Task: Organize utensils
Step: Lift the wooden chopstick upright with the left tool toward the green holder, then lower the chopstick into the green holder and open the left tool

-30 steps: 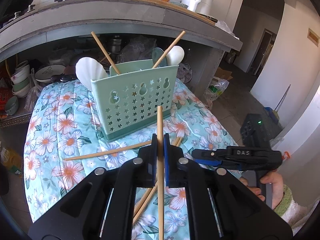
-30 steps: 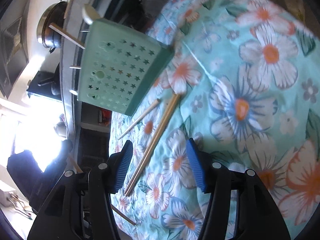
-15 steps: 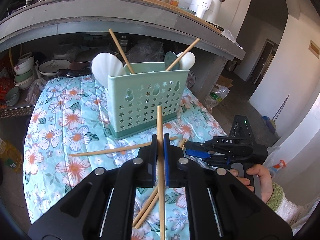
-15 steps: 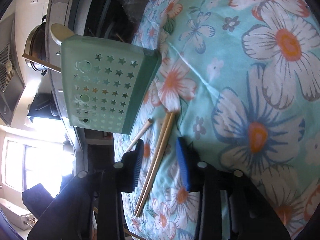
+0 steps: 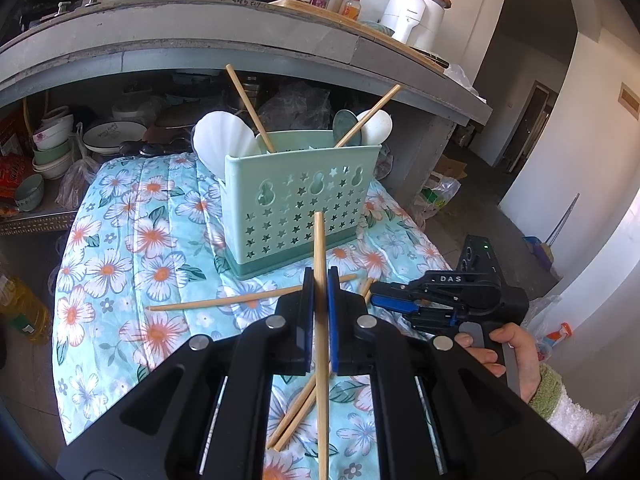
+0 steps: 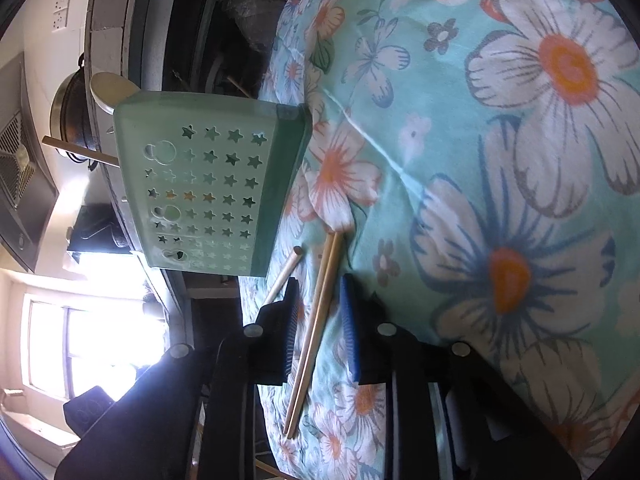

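**Q:** What stands on the flowered cloth (image 5: 120, 248)?

**A:** A pale green caddy (image 5: 298, 204), pierced with stars and gourd shapes, upright near the cloth's far edge. From left to right it holds a white scoop (image 5: 222, 146), two tilted chopsticks, a dark spoon and a white spoon (image 5: 376, 128).

**Q:** And the grippers?

**A:** The left gripper (image 5: 319, 312) is clamped on one bamboo chopstick (image 5: 320, 248), plain and tan, held above the cloth with its tip pointing at the caddy's front. A loose stick (image 5: 240, 300) lies flat on the cloth in front of the caddy. The right gripper (image 6: 320, 316), low over the cloth, has its jaws apart on either side of a pair of chopsticks (image 6: 316, 328) lying side by side, touching; whether the pads touch them cannot be told.
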Demonstrator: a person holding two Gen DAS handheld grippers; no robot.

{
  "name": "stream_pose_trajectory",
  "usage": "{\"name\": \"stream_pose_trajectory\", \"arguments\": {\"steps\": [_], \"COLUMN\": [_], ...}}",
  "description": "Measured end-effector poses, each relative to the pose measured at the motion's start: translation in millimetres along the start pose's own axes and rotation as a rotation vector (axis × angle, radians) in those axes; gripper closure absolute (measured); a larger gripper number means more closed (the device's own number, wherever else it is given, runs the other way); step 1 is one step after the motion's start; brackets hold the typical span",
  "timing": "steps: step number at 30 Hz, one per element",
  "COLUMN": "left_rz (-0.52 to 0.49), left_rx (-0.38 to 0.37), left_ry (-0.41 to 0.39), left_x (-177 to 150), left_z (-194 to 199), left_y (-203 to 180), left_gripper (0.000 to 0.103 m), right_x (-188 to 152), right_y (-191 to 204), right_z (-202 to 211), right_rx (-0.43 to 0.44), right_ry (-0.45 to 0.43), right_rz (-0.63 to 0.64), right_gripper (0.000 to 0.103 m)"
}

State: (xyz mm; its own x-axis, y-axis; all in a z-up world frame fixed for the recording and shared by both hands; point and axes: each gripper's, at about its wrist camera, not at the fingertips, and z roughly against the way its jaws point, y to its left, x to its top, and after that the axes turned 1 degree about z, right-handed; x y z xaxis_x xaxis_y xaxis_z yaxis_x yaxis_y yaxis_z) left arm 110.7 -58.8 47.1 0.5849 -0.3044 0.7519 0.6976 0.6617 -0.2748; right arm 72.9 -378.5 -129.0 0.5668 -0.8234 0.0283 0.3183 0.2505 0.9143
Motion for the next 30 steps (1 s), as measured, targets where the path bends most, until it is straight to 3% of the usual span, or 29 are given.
{"name": "stream_pose_trajectory", "arguments": {"steps": [4,6,11,18,25,30], "left_rz": [-0.002,-0.001,0.006,0.022,0.002,-0.018], "left_rx": [0.003,0.005,0.017,0.008,-0.013,0.011], "left_ry": [-0.008,-0.013,-0.032,-0.086,-0.271,-0.464], "left_x": [-0.7,-1.0,1.2,21.0,80.1,131.6], "left_z": [4.0,6.3,15.1,30.6,55.6,71.0], "left_y": [-3.5,-4.6,-4.3,-2.6,-16.1,-32.3], "left_gripper": [0.098,0.098,0.098,0.098,0.098,0.098], "right_x": [0.2,0.3,-5.2,-11.1,-8.9,-8.6], "right_y": [2.5,1.2,-4.3,4.9,24.5,30.9], "right_z": [-3.8,-4.9,8.8,63.7,123.4,149.3], "right_rx": [-0.012,-0.013,0.02,0.084,0.132,0.147], "right_ry": [-0.018,-0.022,-0.046,-0.129,-0.24,-0.293], "right_rz": [0.008,0.002,-0.012,0.04,0.123,0.154], "right_gripper": [0.085,0.096,0.096,0.097,0.097,0.097]}}
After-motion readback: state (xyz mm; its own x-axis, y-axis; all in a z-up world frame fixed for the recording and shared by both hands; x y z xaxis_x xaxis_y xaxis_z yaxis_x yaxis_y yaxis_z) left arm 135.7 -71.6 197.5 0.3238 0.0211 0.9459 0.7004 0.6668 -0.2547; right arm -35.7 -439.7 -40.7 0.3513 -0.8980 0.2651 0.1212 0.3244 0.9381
